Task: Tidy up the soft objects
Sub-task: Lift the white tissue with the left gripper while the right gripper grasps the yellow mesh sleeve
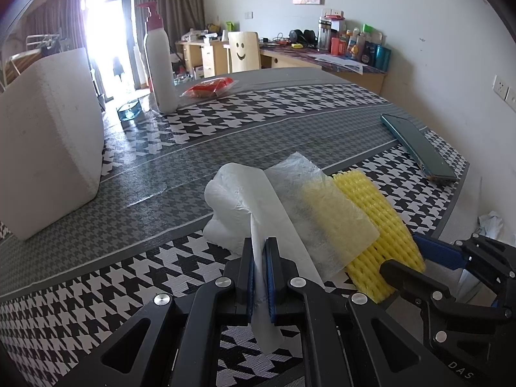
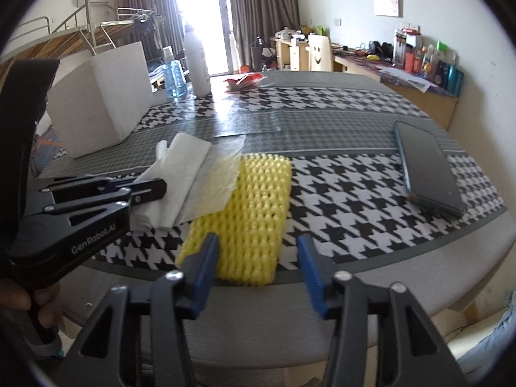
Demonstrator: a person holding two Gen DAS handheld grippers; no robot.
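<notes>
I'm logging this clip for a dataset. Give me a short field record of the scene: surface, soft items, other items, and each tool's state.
surface: houndstooth tablecloth
soft items: white tissue, thin translucent sheet lying partly over the yellow foam net
other items: white foam block, pump bottle, phone, red packet
left tool: shut on the white tissue
right tool: open, jaws astride the near end of the yellow foam net, not pressing it

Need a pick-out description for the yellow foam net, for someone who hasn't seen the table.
Start at the houndstooth-patterned table and go to its near edge. The yellow foam mesh sleeve lies flat there, right of the white tissue sheets that overlap its corner. It alone is bright yellow with an open net weave; the dark phone lies further right.
</notes>
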